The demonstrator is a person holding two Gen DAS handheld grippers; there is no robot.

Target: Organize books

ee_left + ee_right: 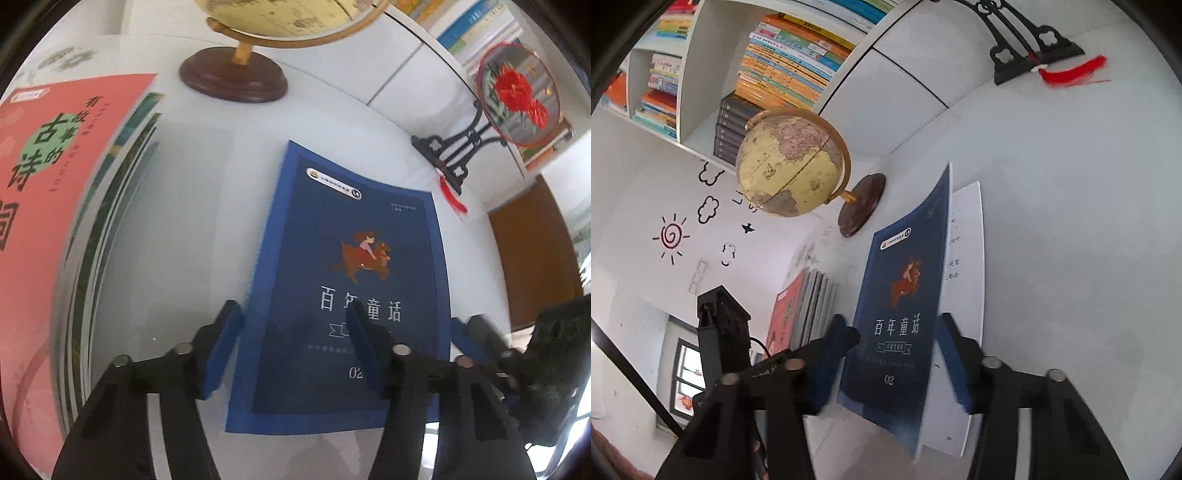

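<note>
A dark blue book (347,280) lies on the white table (177,229). My left gripper (293,347) is open and straddles its spine side: one blue pad is on the table just left of the book, the other rests over the cover. In the right wrist view the blue book's cover (901,295) is lifted off a white page (964,240). My right gripper (892,365) is open with that cover between its jaws, one pad above it and one below. A row of books with a pink cover (55,184) stands to the left.
A globe (790,166) on a wooden base (236,79) stands behind the book. A round embroidered fan on a black stand (517,96) with a red tassel sits at the back right. Filled wall shelves (775,66) hang above the table.
</note>
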